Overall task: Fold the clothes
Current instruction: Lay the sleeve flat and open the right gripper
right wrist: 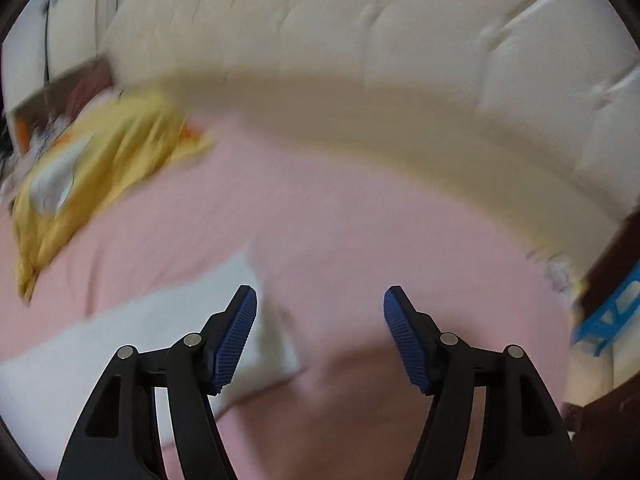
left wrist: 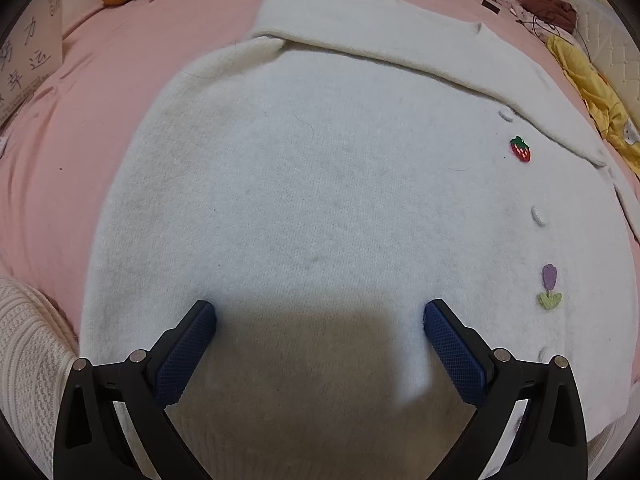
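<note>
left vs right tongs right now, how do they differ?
Left tongs hang over the white cardigan; right tongs over the bare pink sheet, cardigan only at one side. Left jaws stand wider apart than right. Left view is sharp; right is motion-blurred. Shared: both open, holding nothing, blue pads.

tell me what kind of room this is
Most likely a bedroom: a fuzzy white knit cardigan lies on a bed's pink sheet, against a cream tufted padded headboard, beside a crumpled yellow blanket.

Home bedroom: pink sheet (left wrist: 120,80) is covering a bed, padded headboard (right wrist: 400,20) is standing behind, loose clothing (left wrist: 592,92) is lying about
</note>
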